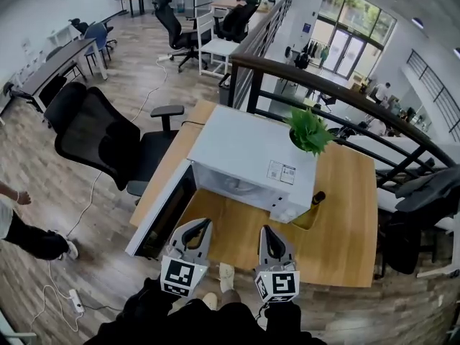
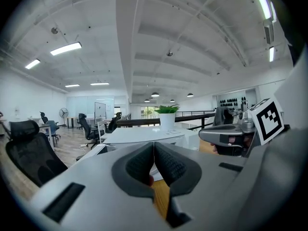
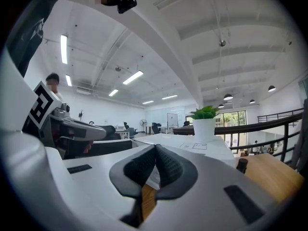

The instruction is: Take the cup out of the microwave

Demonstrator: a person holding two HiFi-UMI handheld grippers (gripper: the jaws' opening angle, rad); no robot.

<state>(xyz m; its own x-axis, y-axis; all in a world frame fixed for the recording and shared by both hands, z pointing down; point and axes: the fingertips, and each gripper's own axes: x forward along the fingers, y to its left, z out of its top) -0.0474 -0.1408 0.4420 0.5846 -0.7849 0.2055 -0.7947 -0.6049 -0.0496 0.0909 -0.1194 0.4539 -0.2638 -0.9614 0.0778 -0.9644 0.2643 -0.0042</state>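
Wooden table (image 1: 345,221) with a white microwave (image 1: 248,149) sitting on it, and the microwave's door (image 1: 162,218) is swung wide open, hanging out toward 8 o'clock from the box. There's a potted plant (image 1: 310,129) on top of the microwave at its 2 o'clock corner, and a small dark bottle (image 1: 317,198) stands on the table just beside the microwave at 4 o'clock. As for the cup, I honestly can't pick it out: the open cavity only shows pale blurry shapes in the head view, so if it's in there I can't confirm it. Both tongs sit at 6 o'clock from the microwave, side by side over the near edge of the table and pointing at the opening. The left gripper (image 1: 202,225) has its jaws pressed together with nothing pinched, and the right gripper (image 1: 267,231) is the same, pads touching and empty. A black office chair (image 1: 93,139) is off at 9 o'clock from the table, and a dark railing (image 1: 345,92) runs behind it.
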